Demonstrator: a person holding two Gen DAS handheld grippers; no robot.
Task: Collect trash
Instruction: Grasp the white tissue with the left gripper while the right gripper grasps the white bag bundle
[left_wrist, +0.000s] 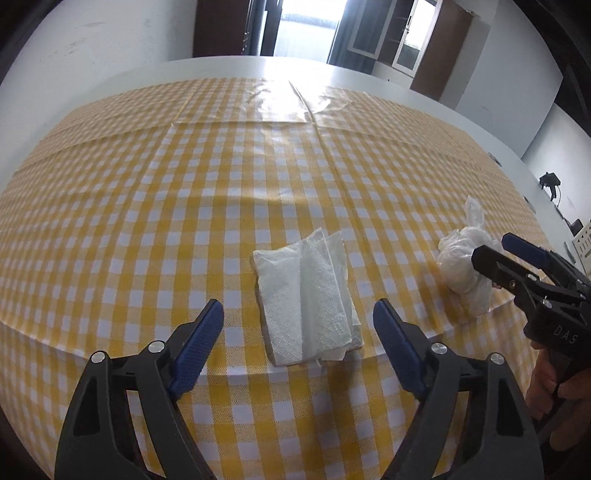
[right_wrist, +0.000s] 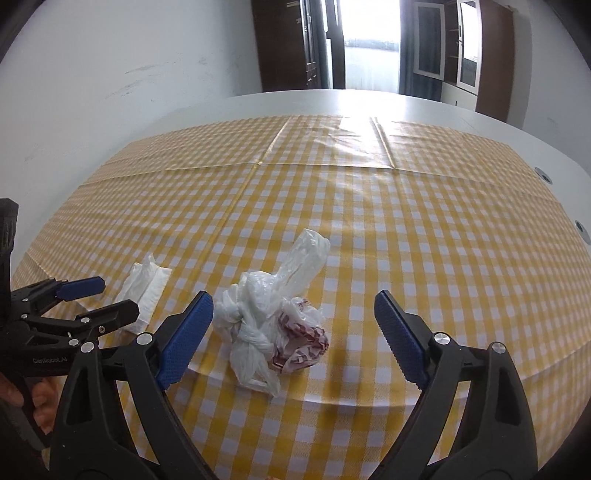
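Near the front edge of a table draped in a yellow-and-white checked plastic cloth (left_wrist: 184, 177) lie two pieces of trash: a folded white paper napkin (left_wrist: 308, 301) and, to its right, a knotted, crumpled white plastic bag with red print (right_wrist: 275, 315). The left gripper (left_wrist: 297, 341) hovers with its blue-padded jaws spread apart on either side of the napkin, touching nothing. The right gripper (right_wrist: 293, 338) likewise stands wide apart, flanking the bag without contact.
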